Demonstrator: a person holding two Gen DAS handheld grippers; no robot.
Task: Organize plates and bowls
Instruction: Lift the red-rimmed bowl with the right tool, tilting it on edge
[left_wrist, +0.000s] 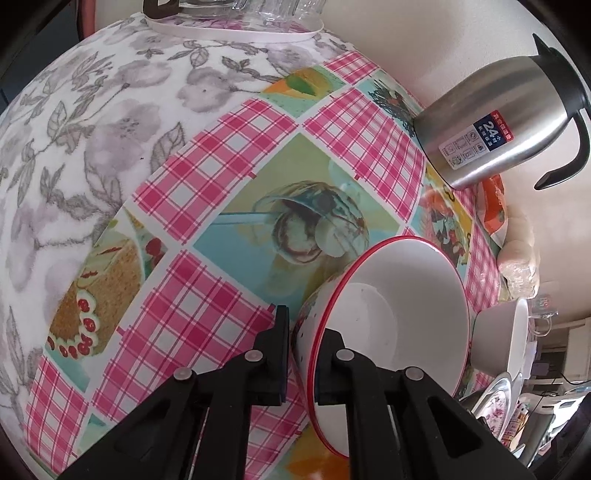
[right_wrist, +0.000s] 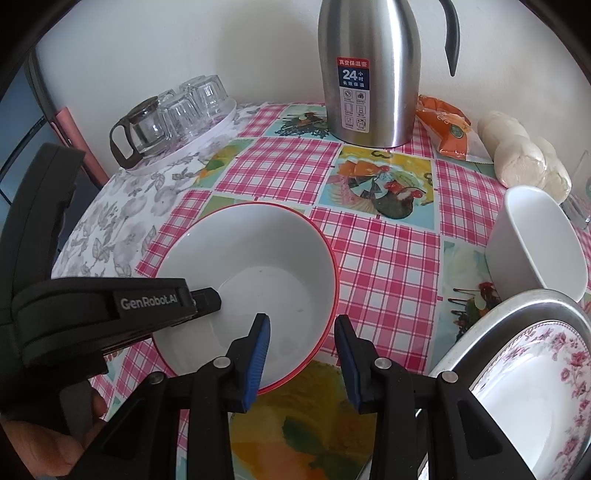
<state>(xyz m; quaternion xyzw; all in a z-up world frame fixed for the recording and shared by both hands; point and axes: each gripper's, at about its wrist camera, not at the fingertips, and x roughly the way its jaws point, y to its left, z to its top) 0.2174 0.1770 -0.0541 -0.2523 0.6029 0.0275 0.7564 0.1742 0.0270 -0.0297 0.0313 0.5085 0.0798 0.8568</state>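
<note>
Currently, left wrist view: the left gripper (left_wrist: 303, 356) has its black jaws pinched tight on the wall of the white bowl with a red rim (left_wrist: 399, 295), one finger against the patterned outside, the other inside; the bowl fills the lower right of that frame. Right wrist view: the same bowl (right_wrist: 255, 273) sits left of centre on the pink-checked patterned tablecloth (right_wrist: 384, 258), with the left gripper (right_wrist: 207, 299) reaching in from the left edge over its rim. The right gripper (right_wrist: 301, 354), blue-padded, stands partly open at lower centre; its left pad lies over the bowl's interior, its right pad outside the near rim, so the rim sits between the pads; whether either pad touches the rim cannot be told. At lower right, a floral-printed white plate (right_wrist: 524, 398) lies on a round metal tray (right_wrist: 517, 299). Just above it stands a plain white cup-like vessel (right_wrist: 535, 243), tilted. A stainless steel vacuum flask with black handle (right_wrist: 369, 74) stands upright at top centre; an orange snack packet (right_wrist: 443, 129) and a bag of pale round buns (right_wrist: 521, 151) lie to its right. At upper left, upturned clear glasses (right_wrist: 192, 103) and a glass pot (right_wrist: 142, 127) rest on a white round tray (right_wrist: 207, 136). A hand (right_wrist: 48, 443) shows at lower left
</note>
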